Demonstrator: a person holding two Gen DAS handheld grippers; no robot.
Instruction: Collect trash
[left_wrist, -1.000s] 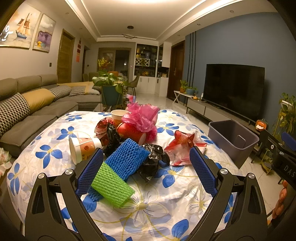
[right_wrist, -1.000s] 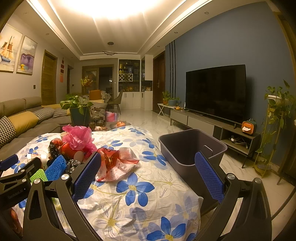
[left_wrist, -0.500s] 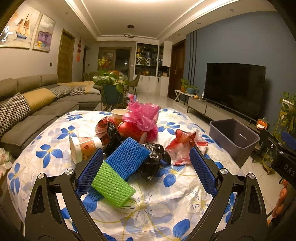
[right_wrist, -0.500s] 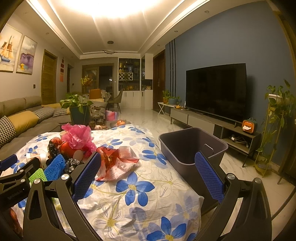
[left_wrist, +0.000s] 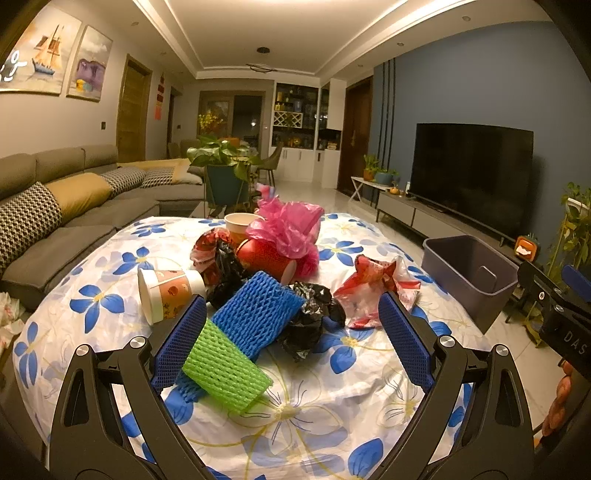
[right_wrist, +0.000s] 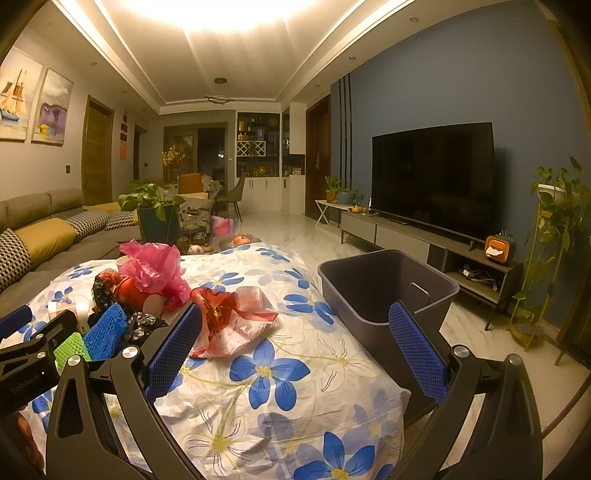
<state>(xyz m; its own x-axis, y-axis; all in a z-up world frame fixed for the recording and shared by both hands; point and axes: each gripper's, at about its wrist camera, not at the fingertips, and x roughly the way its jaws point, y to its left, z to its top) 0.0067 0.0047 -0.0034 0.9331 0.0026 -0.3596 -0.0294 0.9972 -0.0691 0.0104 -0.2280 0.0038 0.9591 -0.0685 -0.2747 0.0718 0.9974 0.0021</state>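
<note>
Trash lies heaped on a table under a floral cloth (left_wrist: 110, 280). A green foam net (left_wrist: 225, 369) and a blue foam net (left_wrist: 255, 314) lie nearest, with a black bag (left_wrist: 310, 317) beside them. Behind are a tipped paper cup (left_wrist: 166, 291), a red cup (left_wrist: 266, 258) under a pink bag (left_wrist: 288, 229), and a red-and-white wrapper (left_wrist: 373, 288). My left gripper (left_wrist: 291, 339) hangs open just before the nets, holding nothing. My right gripper (right_wrist: 295, 347) is open above the cloth, the wrapper (right_wrist: 236, 317) by its left finger. A grey bin (right_wrist: 384, 288) stands off the table's right edge.
A sofa (left_wrist: 55, 206) runs along the left. A potted plant (left_wrist: 225, 173) stands beyond the table. The TV (right_wrist: 432, 181) and its low cabinet line the blue wall on the right, with tiled floor between. A second paper cup (left_wrist: 240, 221) stands upright behind the pile.
</note>
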